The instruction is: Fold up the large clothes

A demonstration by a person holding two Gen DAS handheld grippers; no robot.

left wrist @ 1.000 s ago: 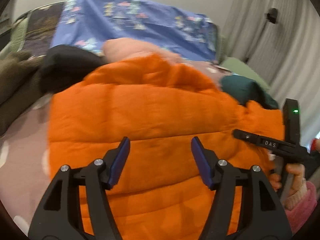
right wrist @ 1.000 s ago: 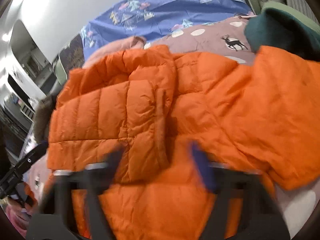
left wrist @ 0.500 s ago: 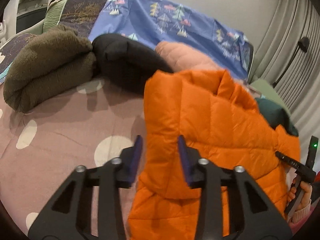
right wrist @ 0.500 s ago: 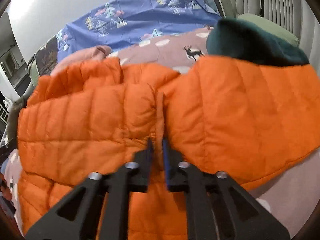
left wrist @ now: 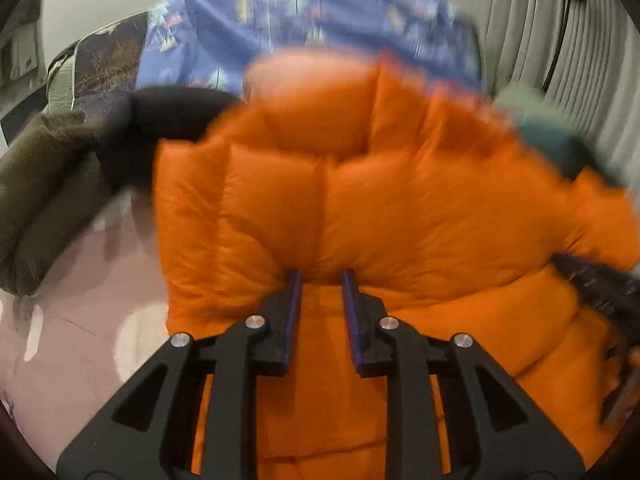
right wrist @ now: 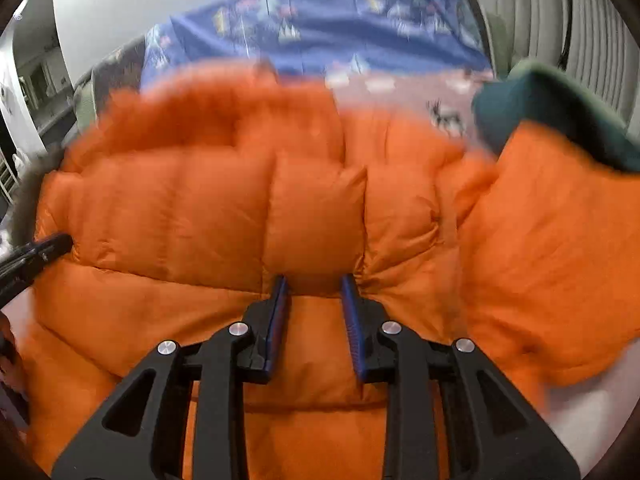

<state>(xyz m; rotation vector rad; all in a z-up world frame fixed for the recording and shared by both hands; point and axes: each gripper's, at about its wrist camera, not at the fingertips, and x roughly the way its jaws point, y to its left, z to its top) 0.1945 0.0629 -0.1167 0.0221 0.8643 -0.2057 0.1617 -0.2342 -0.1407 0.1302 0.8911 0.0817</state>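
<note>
Bulging between both pairs of narrowly spread fingers, orange jacket looks pinched.

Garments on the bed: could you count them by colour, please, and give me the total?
Orange: 1, the puffer jacket
Black: 1, the black garment
Brown: 1, the fleece garment
Dark green: 1, the green garment
Pink: 1, the pink garment, mostly hidden and blurred
Total: 5

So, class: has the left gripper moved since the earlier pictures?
Yes. The left gripper has swung right, away from the brown blanket, onto the orange jacket, its jaws closing on a fold.
</note>
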